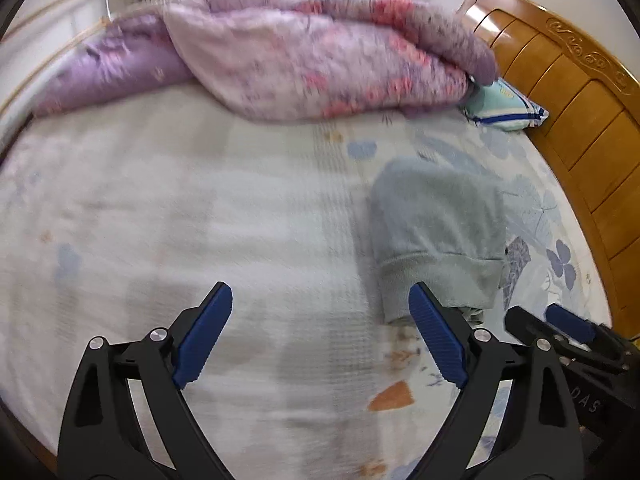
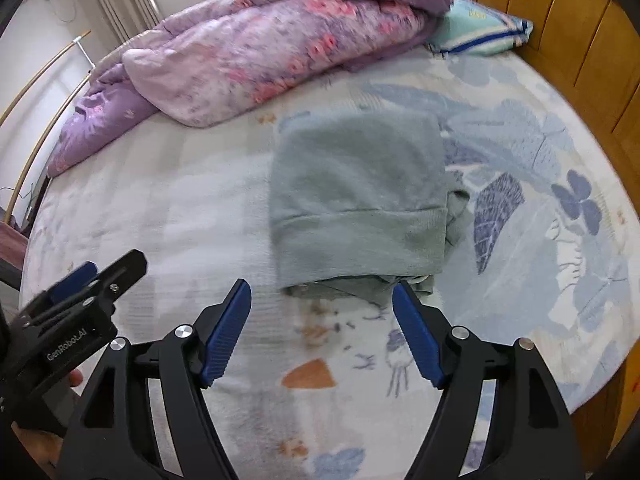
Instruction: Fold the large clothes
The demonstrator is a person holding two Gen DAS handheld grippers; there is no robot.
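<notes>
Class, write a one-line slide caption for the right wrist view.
Open right gripper above a folded grey-green sweatshirt on a floral bed sheet.

Grey-green sweater (image 2: pixel 356 196), plain, no print. The bedsheet (image 2: pixel 520 152) is pale with blue leaves, purple-blue flowers and an orange patch. The quilt (image 2: pixel 256 48) is lilac with pink flowers. The pillow (image 2: pixel 476 28) is mint with blue stripes. The headboard (image 1: pixel 560 92) is honey-brown wood. The gripper pads (image 2: pixel 224 336) are blue on black.
</notes>
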